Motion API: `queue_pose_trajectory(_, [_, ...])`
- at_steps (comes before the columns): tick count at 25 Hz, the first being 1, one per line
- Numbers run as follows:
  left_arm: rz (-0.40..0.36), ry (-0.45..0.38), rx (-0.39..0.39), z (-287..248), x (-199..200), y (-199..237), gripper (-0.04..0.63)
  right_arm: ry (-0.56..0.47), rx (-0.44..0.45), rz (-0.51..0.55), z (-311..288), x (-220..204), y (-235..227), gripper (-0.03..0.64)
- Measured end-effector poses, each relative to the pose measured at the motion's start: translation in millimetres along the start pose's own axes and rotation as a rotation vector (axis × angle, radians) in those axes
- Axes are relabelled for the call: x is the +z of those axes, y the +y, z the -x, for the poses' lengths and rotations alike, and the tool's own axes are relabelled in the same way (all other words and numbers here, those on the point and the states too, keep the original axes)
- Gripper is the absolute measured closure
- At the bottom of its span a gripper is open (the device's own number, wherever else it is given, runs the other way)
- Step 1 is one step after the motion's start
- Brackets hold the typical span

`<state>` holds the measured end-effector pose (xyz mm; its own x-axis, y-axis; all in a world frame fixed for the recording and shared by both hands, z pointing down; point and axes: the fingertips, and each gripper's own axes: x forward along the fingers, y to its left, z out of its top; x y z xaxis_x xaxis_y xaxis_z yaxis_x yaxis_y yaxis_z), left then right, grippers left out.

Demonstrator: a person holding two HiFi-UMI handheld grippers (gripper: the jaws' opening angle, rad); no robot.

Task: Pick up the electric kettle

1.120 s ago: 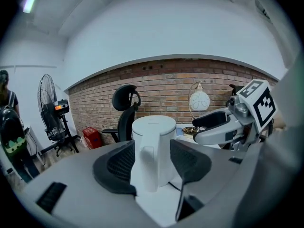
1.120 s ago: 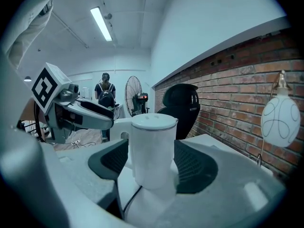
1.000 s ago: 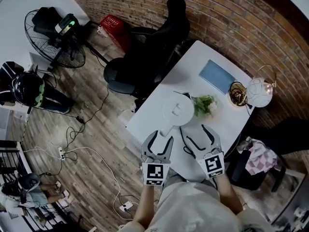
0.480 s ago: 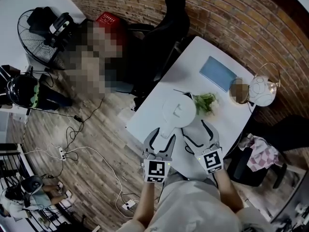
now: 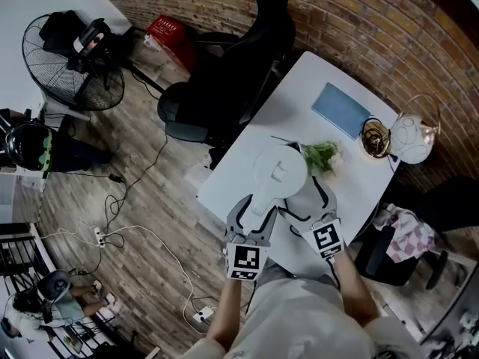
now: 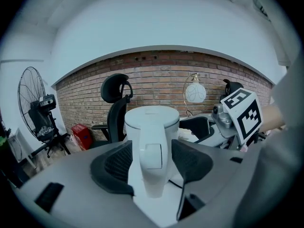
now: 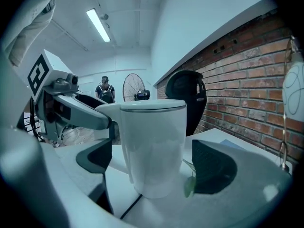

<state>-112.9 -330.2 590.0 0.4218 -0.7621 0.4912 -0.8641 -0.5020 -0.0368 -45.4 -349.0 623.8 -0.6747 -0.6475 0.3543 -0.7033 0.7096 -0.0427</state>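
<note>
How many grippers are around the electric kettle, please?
2: left gripper straddles the electric kettle handle; right gripper flanks its body. Both have just been opening their fingers, not gripping.

A long white surface stands with one end against a red-brown brick wall. A black office chair is drawn up close on its far side. Beyond the chair, further from the surface, a red crate sits at the foot of the wall, and a black standing fan stands further out still. The floor beside the surface is worn wood planking, with white cables and a power strip trailing over it. A globe lamp stands at the surface's wall end. Overhead, a fluorescent tube glows on a white ceiling.
</note>
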Motion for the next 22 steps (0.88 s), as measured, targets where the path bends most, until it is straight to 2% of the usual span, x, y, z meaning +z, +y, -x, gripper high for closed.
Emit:
queue_pose_trajectory(8, [-0.014,0.037,-0.006,-8,-9,2,0.344,0.011,0.022,-0.012,-22,-9,-3,0.044])
queue_pose_trajectory(16, [-0.03,0.059,-0.017,-14,-16,1,0.346,-0.02,0.048,0.02,-41,-8,-7,0.035])
queue_pose_trajectory(21, [-0.004,0.025,-0.032,-17,-13,1,0.453,-0.038,0.072,0.021,-47,-3,-6,0.035])
queue_pose_trajectory(22, [0.004,0.016,-0.038,-17,-12,1,0.457,-0.04,0.072,0.024,-46,-3,-6,0.037])
